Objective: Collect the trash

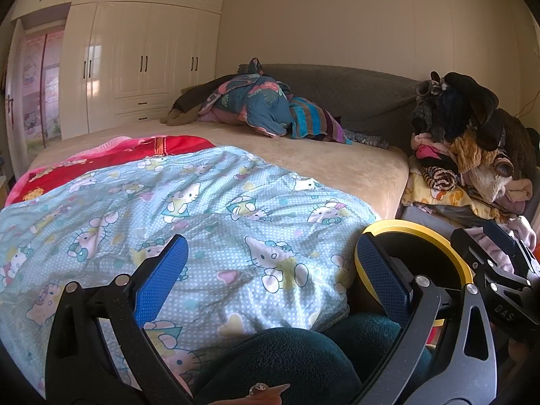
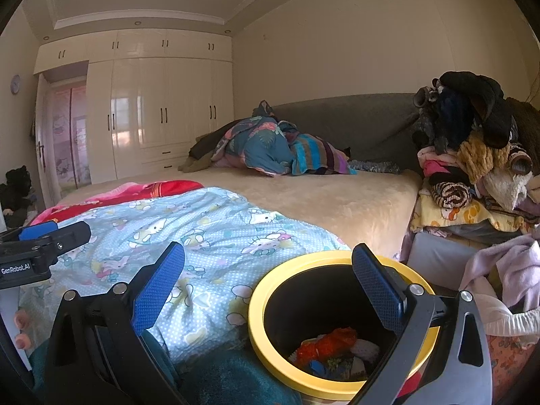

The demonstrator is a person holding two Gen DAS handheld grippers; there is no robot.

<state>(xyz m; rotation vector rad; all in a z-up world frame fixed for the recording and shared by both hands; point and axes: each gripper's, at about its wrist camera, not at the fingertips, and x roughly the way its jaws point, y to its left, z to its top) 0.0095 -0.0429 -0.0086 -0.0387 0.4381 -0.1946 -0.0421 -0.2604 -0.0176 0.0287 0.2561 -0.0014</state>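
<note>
A round bin with a yellow rim stands beside the bed, under my right gripper. Inside it lies trash: a red-orange wrapper and other scraps. My right gripper is open and empty, its right finger over the bin's mouth. My left gripper is open and empty over the Hello Kitty quilt. The bin rim shows behind its right finger in the left wrist view. The left gripper also shows at the left edge of the right wrist view.
The bed has a beige cover, a red blanket and a heap of bedding near the grey headboard. A pile of clothes stands at right. White wardrobes fill the far wall. A dark teal fleece lies below.
</note>
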